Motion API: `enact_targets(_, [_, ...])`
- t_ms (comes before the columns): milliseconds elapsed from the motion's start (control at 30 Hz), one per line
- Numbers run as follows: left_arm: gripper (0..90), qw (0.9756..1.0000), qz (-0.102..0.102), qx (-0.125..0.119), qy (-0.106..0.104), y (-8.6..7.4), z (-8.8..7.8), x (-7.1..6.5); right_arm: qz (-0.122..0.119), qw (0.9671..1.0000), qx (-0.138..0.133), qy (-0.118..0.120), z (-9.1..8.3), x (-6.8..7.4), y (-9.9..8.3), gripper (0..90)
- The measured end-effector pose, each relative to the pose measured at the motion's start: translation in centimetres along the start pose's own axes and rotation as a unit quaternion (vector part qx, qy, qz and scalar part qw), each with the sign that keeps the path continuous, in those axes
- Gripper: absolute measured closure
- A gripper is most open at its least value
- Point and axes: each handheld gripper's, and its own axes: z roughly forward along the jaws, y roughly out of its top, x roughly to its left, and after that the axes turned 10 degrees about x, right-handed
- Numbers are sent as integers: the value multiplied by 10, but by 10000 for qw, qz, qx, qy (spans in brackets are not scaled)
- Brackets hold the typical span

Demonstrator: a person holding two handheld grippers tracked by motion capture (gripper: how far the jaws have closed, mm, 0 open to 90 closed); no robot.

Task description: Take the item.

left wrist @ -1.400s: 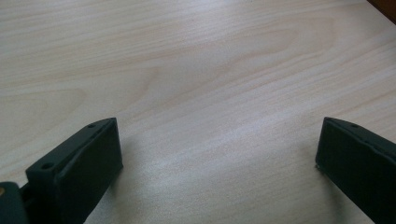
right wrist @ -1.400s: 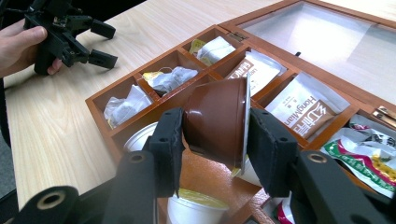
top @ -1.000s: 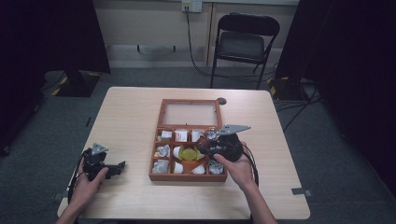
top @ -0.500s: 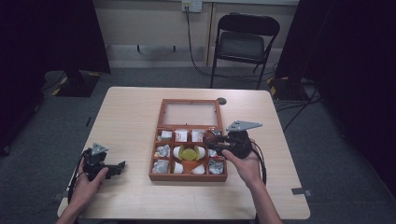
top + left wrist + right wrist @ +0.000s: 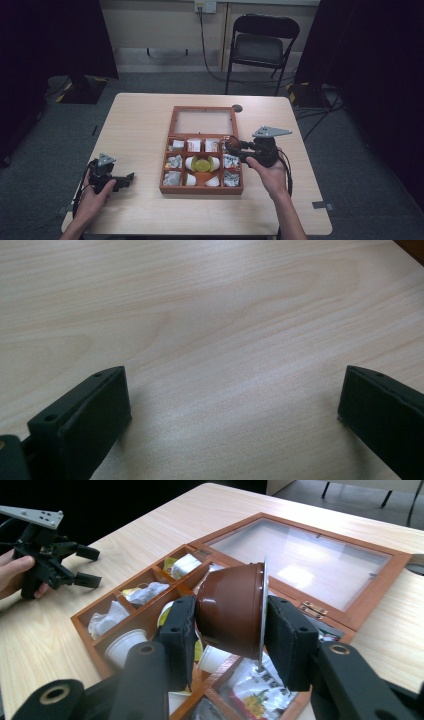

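A wooden compartment box (image 5: 201,190) lies mid-table with its glass lid (image 5: 204,121) folded open and flat behind it. Its cells hold white pods (image 5: 126,645), paper sachets (image 5: 193,145) and a yellow item (image 5: 202,163). My right gripper (image 5: 234,145) hovers over the box's right column, shut on a brown capsule (image 5: 232,611) that is tilted on its side with its rim (image 5: 263,615) against one pad. My left gripper (image 5: 128,180) rests on the table left of the box, open, with bare wood between its fingers (image 5: 90,410). It also appears far off in the right gripper view (image 5: 87,567).
A small dark round disc (image 5: 237,108) lies on the table just behind the lid's right corner. A black folding chair (image 5: 260,47) stands beyond the far edge. Cables trail from both grippers off the near edge.
My right gripper has drawn to the right, from over the box's middle to its right column, carrying the brown capsule. The left gripper has stayed put.
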Motion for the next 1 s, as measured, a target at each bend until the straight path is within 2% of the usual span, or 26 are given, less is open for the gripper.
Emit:
enact_targets(567, [0,10000,2,0,-3,0,0,0,230,9993,-37,-295,-12,-21,-9,568])
enact_targets(633, [0,10000,2,0,-3,0,0,0,304,9990,-1,-327,-13,-26,-12,568])
enact_targets(1000, [0,10000,-1,-2,-1,0,0,0,388,9977,187,-525,-12,-36,-19,568])
